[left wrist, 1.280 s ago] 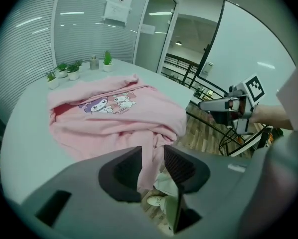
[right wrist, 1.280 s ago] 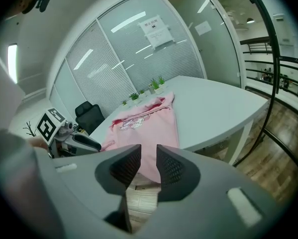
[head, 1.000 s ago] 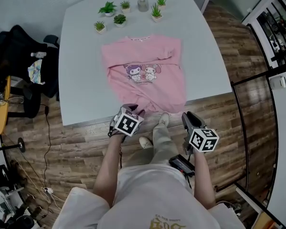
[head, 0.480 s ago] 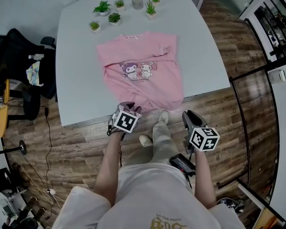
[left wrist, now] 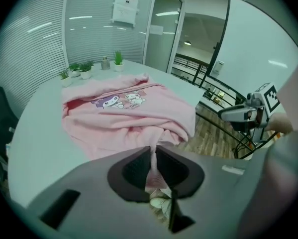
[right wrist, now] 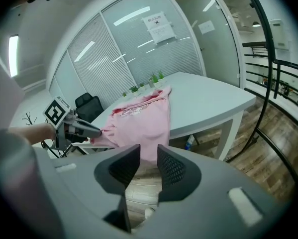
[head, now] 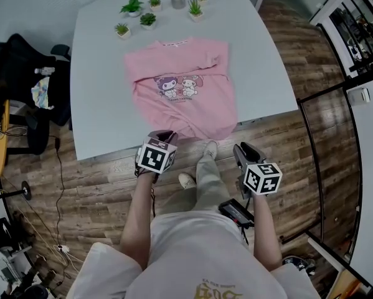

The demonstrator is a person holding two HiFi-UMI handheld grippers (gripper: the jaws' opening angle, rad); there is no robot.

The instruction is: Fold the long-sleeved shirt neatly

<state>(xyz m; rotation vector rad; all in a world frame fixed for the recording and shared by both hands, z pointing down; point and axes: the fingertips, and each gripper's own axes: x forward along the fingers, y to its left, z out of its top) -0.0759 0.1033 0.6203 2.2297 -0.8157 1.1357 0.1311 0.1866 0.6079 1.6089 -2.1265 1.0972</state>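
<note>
Starting with the head view: a pink long-sleeved shirt (head: 180,95) is laid flat on a white table (head: 99,104), its hem reaching the table's 6 o'clock edge and spilling slightly over it. Five small potted plants (head: 147,20) and a grey cup (head: 177,0) are ranged along the 12 o'clock edge, well apart from the shirt. Bare tabletop is left at 9 and 3 o'clock of the shirt. A black chair (head: 21,61) is parked at 9 o'clock off the table; a black railing (head: 317,111) bounds the wooden floor (head: 99,185) at 3 o'clock. The left gripper (head: 166,134) is placed at the hem; the right gripper (head: 241,149) is held over the floor at 5 o'clock of the shirt, clear of it.

Left gripper view: the jaws have just been closing, and a fold of pink hem is pinched between them. The shirt is spread toward 12 o'clock, and the right gripper is seen at 3 o'clock.

Right gripper view: the jaws are held narrowly apart, with nothing between them. Only floor and hanging hem are seen beyond. The left gripper is seen at 9 o'clock, and open floor lies toward 4 o'clock up to the railing.
</note>
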